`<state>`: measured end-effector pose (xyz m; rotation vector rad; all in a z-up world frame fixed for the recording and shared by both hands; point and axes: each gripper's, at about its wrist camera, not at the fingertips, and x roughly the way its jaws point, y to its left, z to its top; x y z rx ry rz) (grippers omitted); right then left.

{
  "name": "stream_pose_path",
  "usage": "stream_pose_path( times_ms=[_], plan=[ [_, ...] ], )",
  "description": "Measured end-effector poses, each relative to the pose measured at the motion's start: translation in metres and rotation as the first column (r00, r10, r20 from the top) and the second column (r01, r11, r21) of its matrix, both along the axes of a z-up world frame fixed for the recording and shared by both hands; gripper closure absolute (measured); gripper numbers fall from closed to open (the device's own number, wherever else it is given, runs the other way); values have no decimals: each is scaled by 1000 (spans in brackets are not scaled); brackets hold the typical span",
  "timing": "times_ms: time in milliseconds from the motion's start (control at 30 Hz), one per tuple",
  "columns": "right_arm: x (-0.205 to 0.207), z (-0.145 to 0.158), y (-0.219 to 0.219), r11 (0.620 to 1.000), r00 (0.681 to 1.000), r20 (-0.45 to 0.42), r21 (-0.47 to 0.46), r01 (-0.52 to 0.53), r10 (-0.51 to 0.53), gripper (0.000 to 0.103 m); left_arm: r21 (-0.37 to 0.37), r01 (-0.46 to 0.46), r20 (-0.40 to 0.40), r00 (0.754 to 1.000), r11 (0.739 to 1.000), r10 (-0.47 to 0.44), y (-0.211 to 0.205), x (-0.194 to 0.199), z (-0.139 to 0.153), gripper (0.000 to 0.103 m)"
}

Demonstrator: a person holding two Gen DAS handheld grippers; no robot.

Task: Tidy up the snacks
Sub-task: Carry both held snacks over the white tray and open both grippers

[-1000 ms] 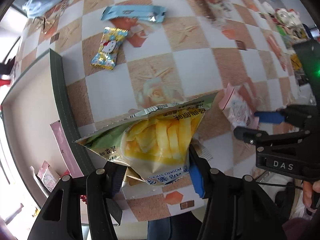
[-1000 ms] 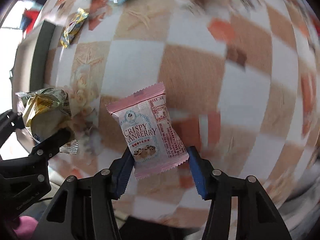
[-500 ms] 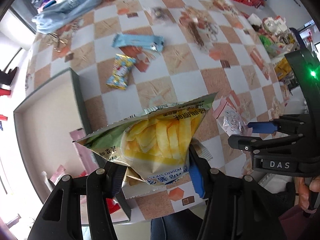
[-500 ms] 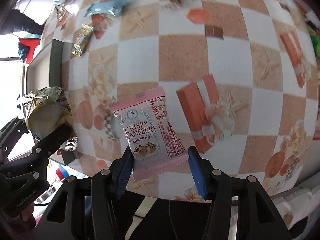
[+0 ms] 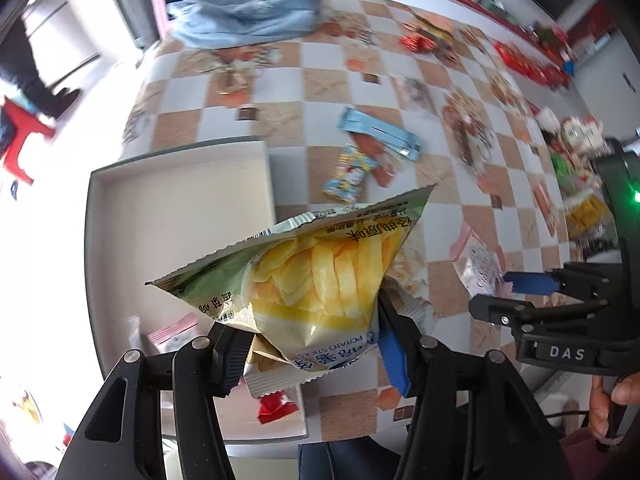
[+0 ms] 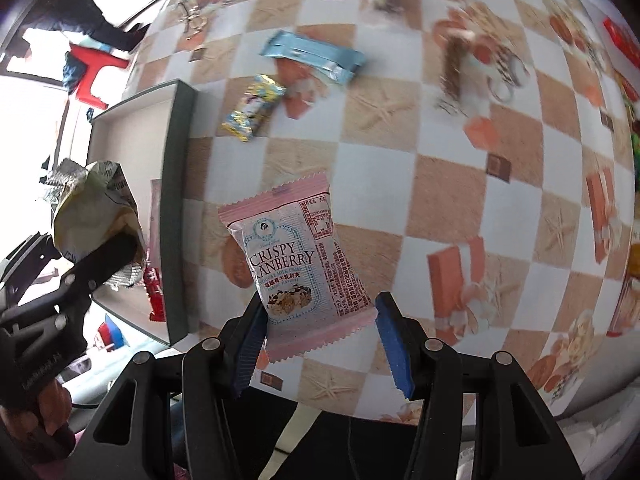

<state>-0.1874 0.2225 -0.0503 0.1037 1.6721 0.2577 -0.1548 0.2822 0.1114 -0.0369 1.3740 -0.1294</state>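
Note:
My left gripper is shut on a yellow-green potato sticks bag and holds it up over the near right corner of a shallow white box with a dark rim. The bag also shows in the right wrist view. My right gripper is shut on a pink crispy cranberry packet, held above the checkered tablecloth just right of the box. The box holds a pink packet and a red packet.
A blue snack bar and a small yellow-blue candy packet lie on the cloth beyond the box. More snacks lie far right. A blue cloth lies at the far edge. A red stool stands on the floor.
Both grippers have risen and drawn back toward the near edge with their packets. The left gripper has shifted toward the box, which now shows more fully.

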Motion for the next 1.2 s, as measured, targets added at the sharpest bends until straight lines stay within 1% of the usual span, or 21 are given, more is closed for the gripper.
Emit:
stream_pose_path(
  times_ms=[200, 500, 633, 967, 1200],
  plan=[
    [7, 2, 22, 999, 998, 21, -4, -51, 51, 47, -5, -77, 0, 997, 997, 77, 30, -4, 0, 43],
    [16, 3, 62, 991, 990, 35, -14, -137, 137, 47, 3, -153, -9, 988, 988, 153, 65, -12, -5, 43],
    [16, 6, 76, 983, 983, 37, -18, -180, 181, 47, 2, -179, -25, 983, 984, 179, 78, -18, -12, 43],
    [12, 10, 115, 956, 956, 35, -32, -292, 293, 47, 3, -252, -65, 966, 968, 252, 108, -39, -28, 43],
    [9, 9, 152, 929, 929, 27, -24, -369, 370, 47, 16, -247, -103, 964, 969, 247, 113, -52, -40, 43]
  ],
)
